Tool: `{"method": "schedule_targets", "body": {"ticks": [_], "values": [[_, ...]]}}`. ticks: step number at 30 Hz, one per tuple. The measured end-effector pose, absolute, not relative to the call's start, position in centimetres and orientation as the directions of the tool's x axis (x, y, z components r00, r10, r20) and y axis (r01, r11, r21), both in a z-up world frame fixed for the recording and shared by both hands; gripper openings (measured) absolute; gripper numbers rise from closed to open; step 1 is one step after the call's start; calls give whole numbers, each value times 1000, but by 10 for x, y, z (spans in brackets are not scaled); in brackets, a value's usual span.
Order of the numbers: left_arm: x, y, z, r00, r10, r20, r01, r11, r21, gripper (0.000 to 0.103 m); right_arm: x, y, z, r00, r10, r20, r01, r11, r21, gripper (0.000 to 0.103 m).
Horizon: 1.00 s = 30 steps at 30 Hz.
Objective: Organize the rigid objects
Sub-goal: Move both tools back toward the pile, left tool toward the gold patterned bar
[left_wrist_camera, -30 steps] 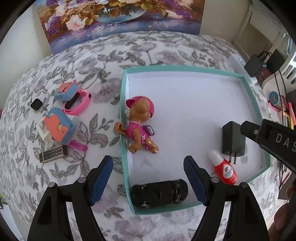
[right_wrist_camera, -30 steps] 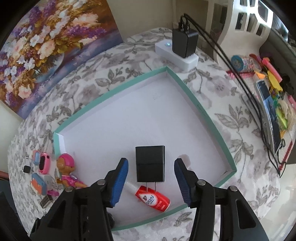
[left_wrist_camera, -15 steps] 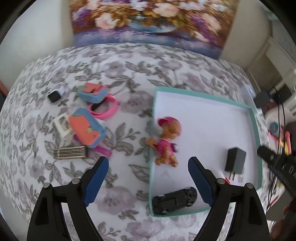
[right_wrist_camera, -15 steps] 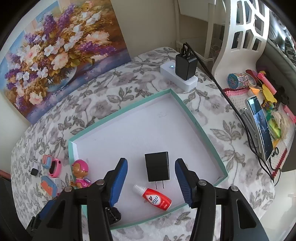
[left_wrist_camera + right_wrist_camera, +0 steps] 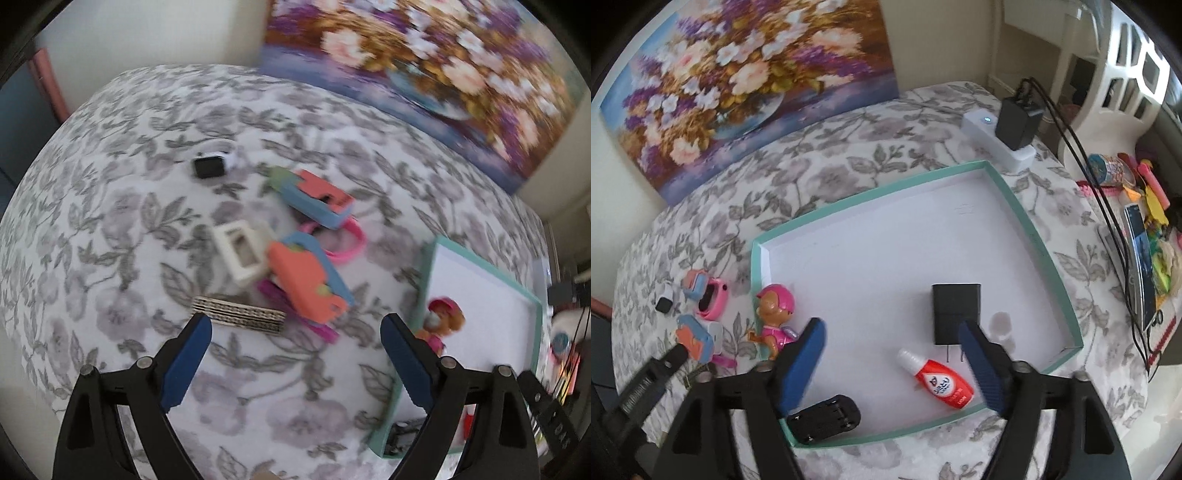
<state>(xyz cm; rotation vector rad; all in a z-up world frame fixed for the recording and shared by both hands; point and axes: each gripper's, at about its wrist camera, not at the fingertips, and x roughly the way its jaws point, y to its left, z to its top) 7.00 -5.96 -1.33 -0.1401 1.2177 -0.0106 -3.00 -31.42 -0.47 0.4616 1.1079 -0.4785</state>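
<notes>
A teal-rimmed white box [image 5: 1039, 243] lies on the floral cloth. In it are a black charger [image 5: 955, 310], a red bottle [image 5: 943, 384], a black toy car [image 5: 823, 419] and a pink toy dog [image 5: 774, 314]. My right gripper [image 5: 890, 332] hangs above the box, jaws opening, with nothing between them. My left gripper [image 5: 295, 328] hovers over loose items left of the box [image 5: 424, 280], jaws opening and empty: a patterned bar [image 5: 240, 315], an orange-blue case [image 5: 306, 284], a white frame [image 5: 242, 254], a second case [image 5: 317, 201], a pink watch [image 5: 351, 247] and a black cube [image 5: 208, 166].
A flower painting [image 5: 738, 77] leans on the back wall. A white power strip with a black adapter [image 5: 1017, 122] and cables sits past the box's far corner. A phone [image 5: 1141, 258] and colourful clutter lie at the right edge of the table.
My left gripper swung left from over the box to over the loose items and widened its jaws. My right gripper rose a little from the charger and opened wide.
</notes>
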Motion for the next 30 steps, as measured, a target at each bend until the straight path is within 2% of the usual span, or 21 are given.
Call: {"method": "schedule_targets", "body": {"ticks": [2,16,23,30], "values": [[73,-49,-12,356,-65,-932,-92,990,-104,93,-27,-306,-4,373,-138,-917,565,818,107,103],[86,22,-4,394,49,-918,-253,966,-57,93,4,-237,-6,397,-120,-910,438,896,73,103],[90,40,-10,381,45,-923,-279,958,-68,93,22,-215,-9,424,-95,-901,398,913,92,103],[96,47,-20,362,33,-932,-281,957,-75,93,40,-195,-18,443,-3,-897,356,918,173,103]]}}
